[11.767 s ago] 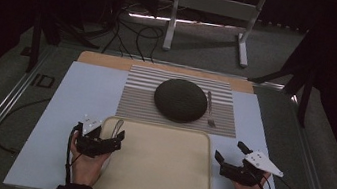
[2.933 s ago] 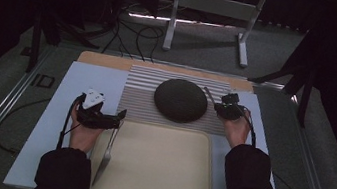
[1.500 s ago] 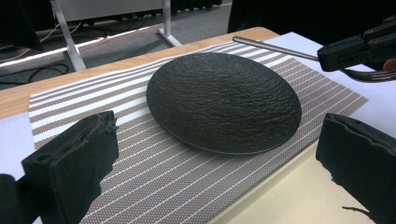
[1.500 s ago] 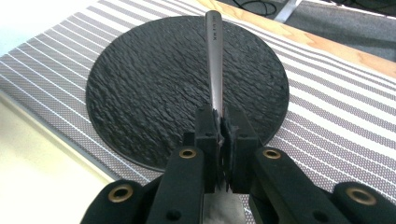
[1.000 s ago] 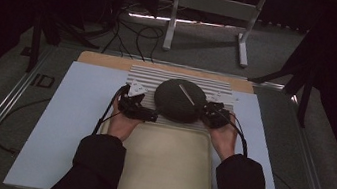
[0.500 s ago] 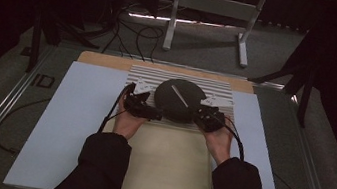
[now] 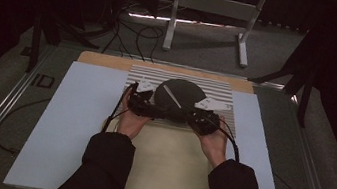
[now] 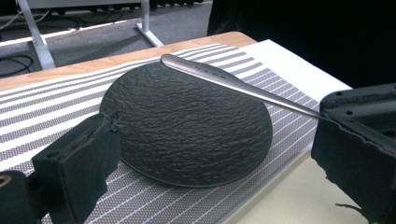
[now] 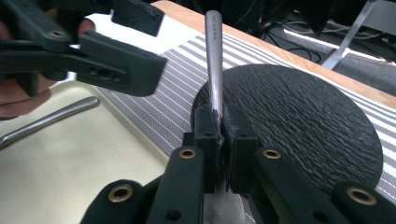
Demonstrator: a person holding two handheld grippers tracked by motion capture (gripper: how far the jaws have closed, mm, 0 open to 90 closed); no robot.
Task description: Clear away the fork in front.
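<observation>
The metal utensil sat clamped in the right gripper, now carried over the black plate toward its 10 o'clock (off the mat), left gripper gaping open nearby, handover likely.

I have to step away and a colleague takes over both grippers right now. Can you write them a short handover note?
Right gripper: shut on a metal utensil, whose handle slants above the black plate.
Left gripper: open, holding nothing, jaws at the plate's near edge.
The plate sits on the striped mat. A second utensil lies on the beige tray.
Done: one utensil gripped.
Left: probably set it down, then handle the plate.
</observation>
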